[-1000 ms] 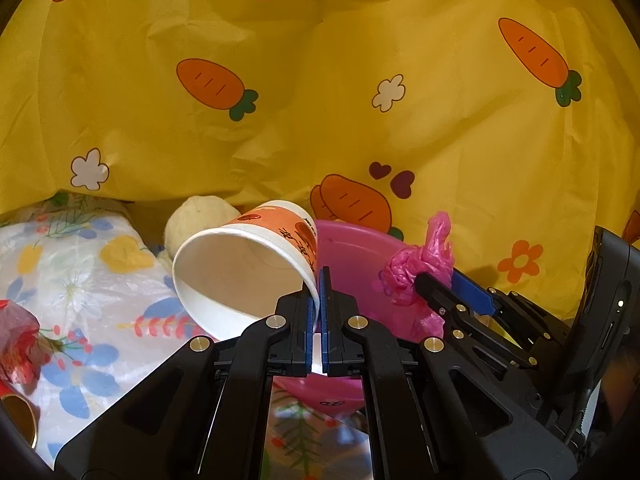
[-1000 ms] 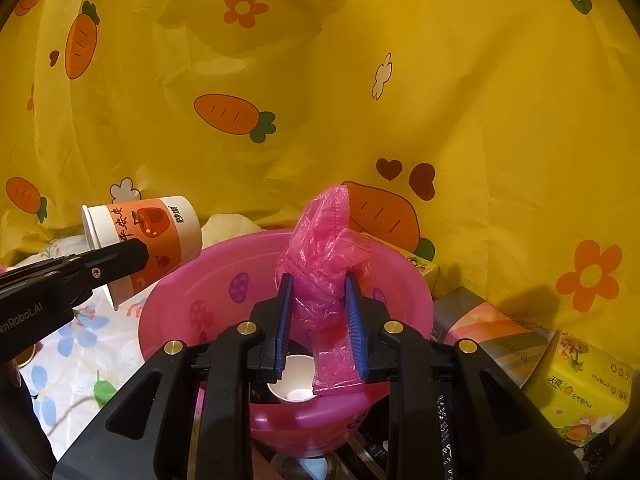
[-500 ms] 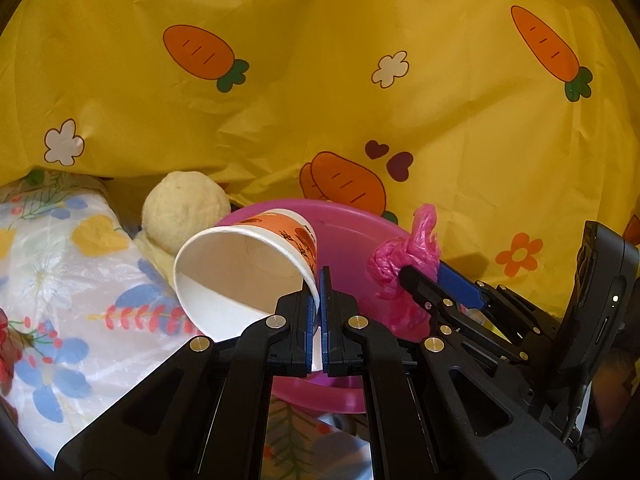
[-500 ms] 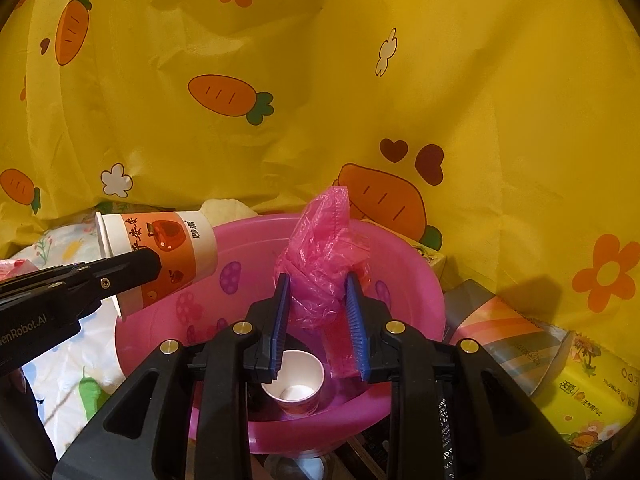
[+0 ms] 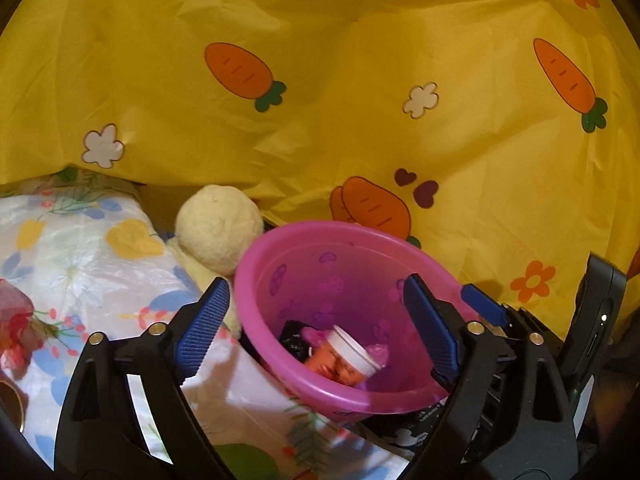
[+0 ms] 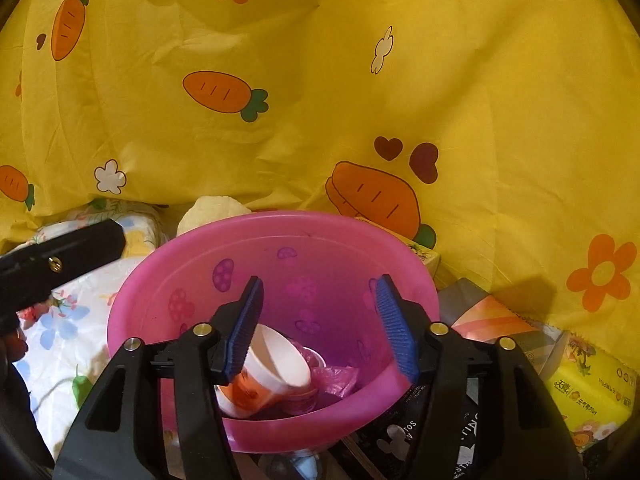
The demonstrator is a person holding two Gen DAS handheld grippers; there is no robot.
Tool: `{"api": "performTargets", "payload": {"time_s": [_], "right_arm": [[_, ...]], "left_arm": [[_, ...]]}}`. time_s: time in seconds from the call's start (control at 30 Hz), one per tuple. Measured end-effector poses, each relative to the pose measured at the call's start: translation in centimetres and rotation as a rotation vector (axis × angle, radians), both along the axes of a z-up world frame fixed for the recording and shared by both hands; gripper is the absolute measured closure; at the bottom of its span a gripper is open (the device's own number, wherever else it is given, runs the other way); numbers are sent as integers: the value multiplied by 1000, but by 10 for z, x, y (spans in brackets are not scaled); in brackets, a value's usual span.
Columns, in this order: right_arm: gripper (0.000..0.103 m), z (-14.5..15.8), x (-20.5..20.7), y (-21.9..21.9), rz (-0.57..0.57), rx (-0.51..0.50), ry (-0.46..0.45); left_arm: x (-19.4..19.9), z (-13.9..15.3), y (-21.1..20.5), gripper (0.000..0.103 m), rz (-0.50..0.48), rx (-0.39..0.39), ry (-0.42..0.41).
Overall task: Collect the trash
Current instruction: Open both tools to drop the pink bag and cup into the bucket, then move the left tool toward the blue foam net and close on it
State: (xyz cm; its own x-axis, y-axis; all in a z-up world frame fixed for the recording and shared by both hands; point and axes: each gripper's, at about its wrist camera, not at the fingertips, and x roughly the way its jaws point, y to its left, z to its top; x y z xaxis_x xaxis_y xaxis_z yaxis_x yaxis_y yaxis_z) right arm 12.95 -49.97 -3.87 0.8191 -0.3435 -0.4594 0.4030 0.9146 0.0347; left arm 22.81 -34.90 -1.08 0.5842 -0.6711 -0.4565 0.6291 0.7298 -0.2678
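Note:
A pink plastic basin (image 5: 256,280) (image 6: 132,312) stands in front of both grippers. An orange-and-white paper cup (image 5: 344,360) (image 6: 272,376) lies on its side at the bottom. A crumpled pink plastic bag (image 6: 336,376) lies beside the cup, next to a small white cup (image 6: 310,358). My left gripper (image 5: 316,332) is open and empty over the basin's left rim. My right gripper (image 6: 320,332) is open and empty above the basin's near side.
A yellow carrot-print cloth (image 5: 360,100) hangs behind. A cream plush ball (image 5: 218,228) sits left of the basin on a floral sheet (image 5: 80,264). A yellow tissue pack (image 6: 588,400) and boxes (image 6: 492,320) lie right of the basin. A red wrapper (image 5: 16,328) lies far left.
Both grippers opened. The paper cup dropped from the left gripper and the pink bag from the right gripper into the basin.

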Motion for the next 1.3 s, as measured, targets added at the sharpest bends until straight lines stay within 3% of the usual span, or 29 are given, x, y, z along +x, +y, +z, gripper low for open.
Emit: {"api": "performTargets", "payload": {"time_s": [0.2,0.43,0.5,0.9,1.3], "right_arm": [[16,3,-4,4,-1,14,-25],[13,10,-12,16,25,9,-40],[8,12,-15,20,32,5,-44],[6,27,-46,48,61,3,-72],[6,38,-72,92,115,-7,-108]], "left_arm": [[-13,7,24,9,60,24,-48],[-32,15,53,8,126,33,-93],[-36,18,63,7,148,30,-95],[-78,27,111,6,266,68,-143],[-121,40,176,6,367,38,-170]]}}
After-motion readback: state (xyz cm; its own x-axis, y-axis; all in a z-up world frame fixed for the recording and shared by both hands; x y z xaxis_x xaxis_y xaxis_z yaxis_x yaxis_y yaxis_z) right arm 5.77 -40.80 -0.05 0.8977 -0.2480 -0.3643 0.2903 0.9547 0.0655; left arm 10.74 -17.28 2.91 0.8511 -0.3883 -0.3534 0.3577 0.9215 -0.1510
